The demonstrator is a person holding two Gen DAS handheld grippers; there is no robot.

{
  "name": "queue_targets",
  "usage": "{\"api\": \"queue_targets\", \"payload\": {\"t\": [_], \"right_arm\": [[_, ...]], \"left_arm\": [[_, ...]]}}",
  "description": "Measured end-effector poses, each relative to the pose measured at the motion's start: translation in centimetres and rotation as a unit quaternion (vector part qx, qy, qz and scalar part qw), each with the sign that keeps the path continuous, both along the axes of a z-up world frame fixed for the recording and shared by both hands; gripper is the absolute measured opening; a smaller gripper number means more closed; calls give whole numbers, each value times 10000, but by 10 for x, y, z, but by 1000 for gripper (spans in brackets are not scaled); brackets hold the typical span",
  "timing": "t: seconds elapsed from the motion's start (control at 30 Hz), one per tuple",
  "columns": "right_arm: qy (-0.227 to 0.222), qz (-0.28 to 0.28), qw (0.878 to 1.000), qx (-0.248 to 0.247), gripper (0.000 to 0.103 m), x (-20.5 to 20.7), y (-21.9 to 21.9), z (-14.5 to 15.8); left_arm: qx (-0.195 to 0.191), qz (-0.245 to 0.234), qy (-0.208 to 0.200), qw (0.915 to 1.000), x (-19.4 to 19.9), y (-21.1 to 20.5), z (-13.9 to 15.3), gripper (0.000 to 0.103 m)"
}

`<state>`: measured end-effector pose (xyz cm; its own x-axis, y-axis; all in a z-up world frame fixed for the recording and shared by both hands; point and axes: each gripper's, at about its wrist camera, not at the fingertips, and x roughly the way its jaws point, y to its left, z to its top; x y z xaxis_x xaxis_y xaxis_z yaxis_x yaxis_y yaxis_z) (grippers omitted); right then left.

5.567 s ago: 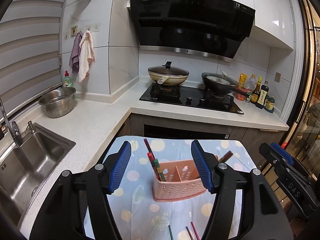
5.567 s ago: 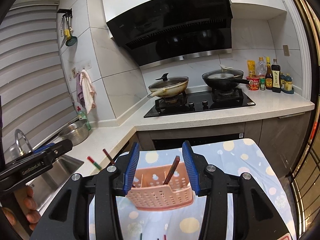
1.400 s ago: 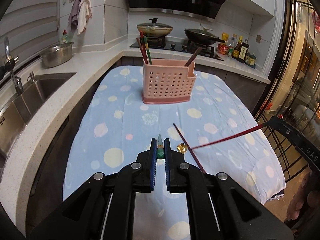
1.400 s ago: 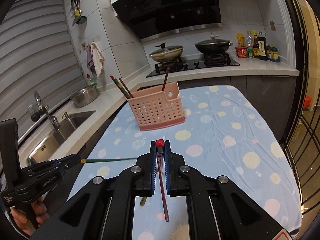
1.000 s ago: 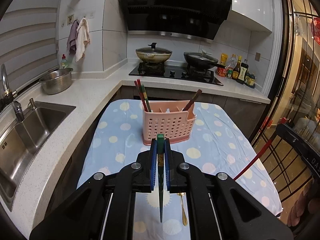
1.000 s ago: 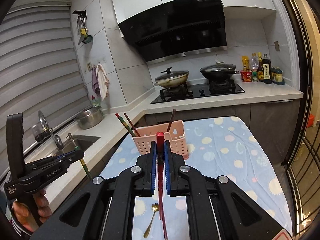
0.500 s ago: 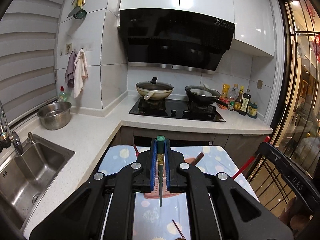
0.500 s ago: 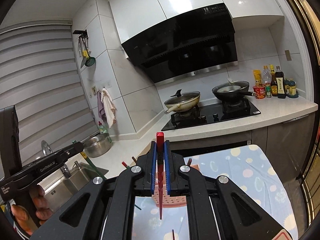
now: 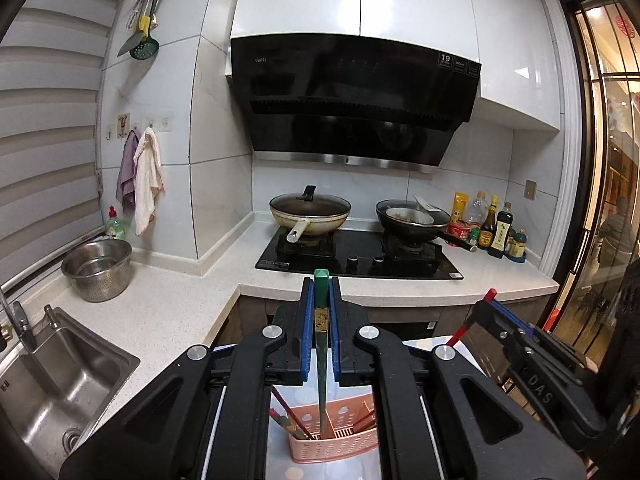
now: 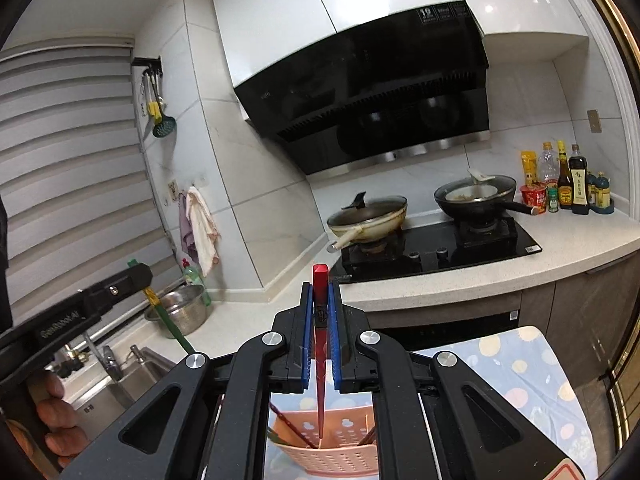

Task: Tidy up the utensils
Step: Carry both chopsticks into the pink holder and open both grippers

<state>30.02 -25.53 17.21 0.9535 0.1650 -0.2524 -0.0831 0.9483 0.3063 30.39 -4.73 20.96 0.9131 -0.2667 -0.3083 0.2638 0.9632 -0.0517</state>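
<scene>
Two chopsticks hang over the pink perforated plastic utensil basket at bottom centre: our left hand-held gripper pinches the green chopstick, our right hand-held gripper the red chopstick. We should lower each tip straight into a compartment before letting go.

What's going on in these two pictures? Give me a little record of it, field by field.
Place: kitchen, table with dotted cloth
Left claw: shut on green chopstick, tip hanging down over the basket
Right claw: shut on red chopstick, tip hanging down over the basket
Pink basket: on the table, already holds several chopsticks
Background: two pans on stove, steel bowl beside sink
</scene>
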Motion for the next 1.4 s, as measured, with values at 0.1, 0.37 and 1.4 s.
{"api": "queue_targets", "payload": {"t": [0.1,0.37,1.4], "right_arm": [[257,-17,9997,-50,7,20,1,-20],[829,6,9964,-148,7,46,8,-68],[827,5,9954,-484,23,6,24,-64]], "left_arm": [[16,19,163,9999,16,0,-15,7],[213,76,610,9979,46,-4,-62,7],[326,330,654,9968,18,7,-74,49]]}}
